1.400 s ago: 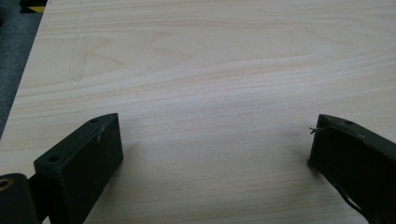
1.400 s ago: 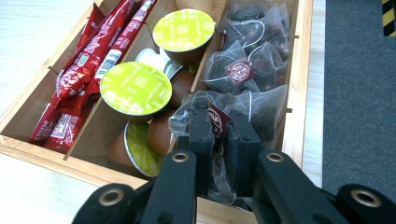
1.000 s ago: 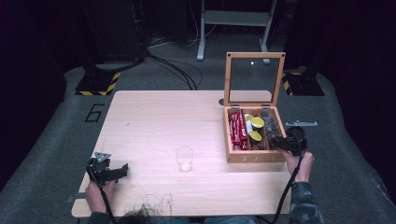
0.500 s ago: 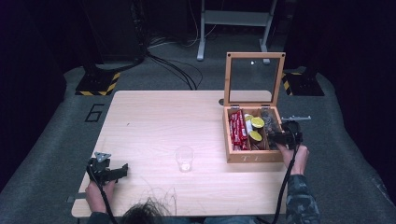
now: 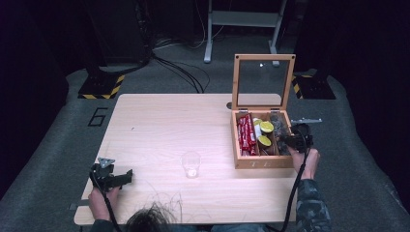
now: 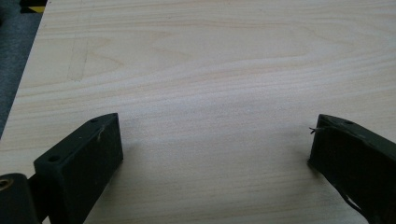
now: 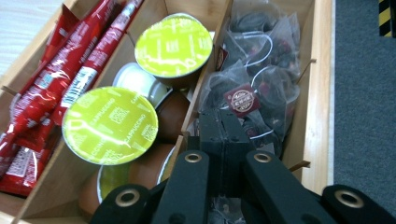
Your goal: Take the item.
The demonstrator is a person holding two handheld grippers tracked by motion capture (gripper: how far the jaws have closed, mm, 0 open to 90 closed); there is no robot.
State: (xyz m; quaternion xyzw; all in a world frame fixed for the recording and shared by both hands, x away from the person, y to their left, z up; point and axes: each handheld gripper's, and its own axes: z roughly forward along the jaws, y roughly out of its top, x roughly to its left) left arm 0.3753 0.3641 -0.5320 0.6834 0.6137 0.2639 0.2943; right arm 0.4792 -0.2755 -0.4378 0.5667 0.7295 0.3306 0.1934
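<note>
While the left gripper (image 5: 126,177) rested on the bare counter (image 5: 164,125) with its fingers (image 6: 88,154) spread wide and empty, the right gripper (image 7: 223,123) reached into the open wooden box (image 5: 261,162) at the counter's right side. Its fingers were pressed together among the clear tea bag sachets (image 7: 261,70) in the box's right compartment; whether they pinched one could not be told. These sachets looked light, soft and crinkly, likely slippery, best pinched at a corner or by the tag (image 7: 241,99). Green-lidded capsules (image 7: 109,125) filled the middle compartment, red stick packets (image 7: 70,79) the left. A clear cup (image 5: 191,164) stood mid-counter.
</note>
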